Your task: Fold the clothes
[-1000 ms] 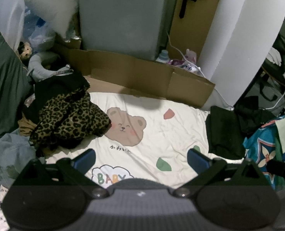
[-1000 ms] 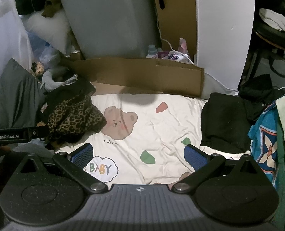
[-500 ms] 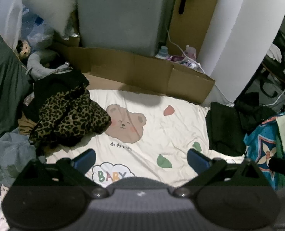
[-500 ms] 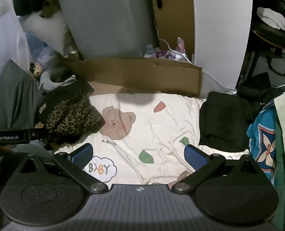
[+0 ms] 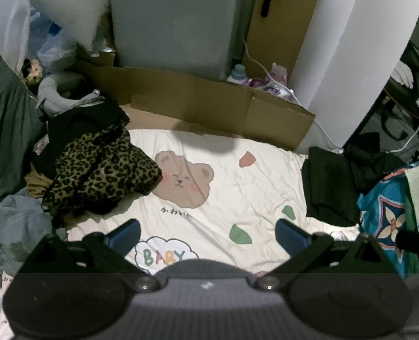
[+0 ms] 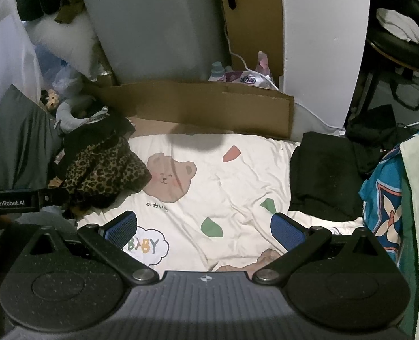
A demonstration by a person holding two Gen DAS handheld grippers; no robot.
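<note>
A cream sheet [image 5: 237, 187] with a bear print covers the floor in front of cardboard [image 5: 209, 104]. Leopard clothes [image 5: 102, 170] are heaped at its left edge, black clothes [image 5: 328, 184] at its right. Left gripper [image 5: 208, 233] and right gripper [image 6: 203, 228] hover above, jaws wide apart, empty.

A cardboard box [image 5: 198, 99] stands before a grey cabinet [image 5: 175, 19], doll [image 5: 31, 68] leftward.

1 bear sheet [image 5: 237, 187]; 1 leopard garment [image 5: 102, 170]; 1 black garment [image 5: 328, 187]; 2 tools.
</note>
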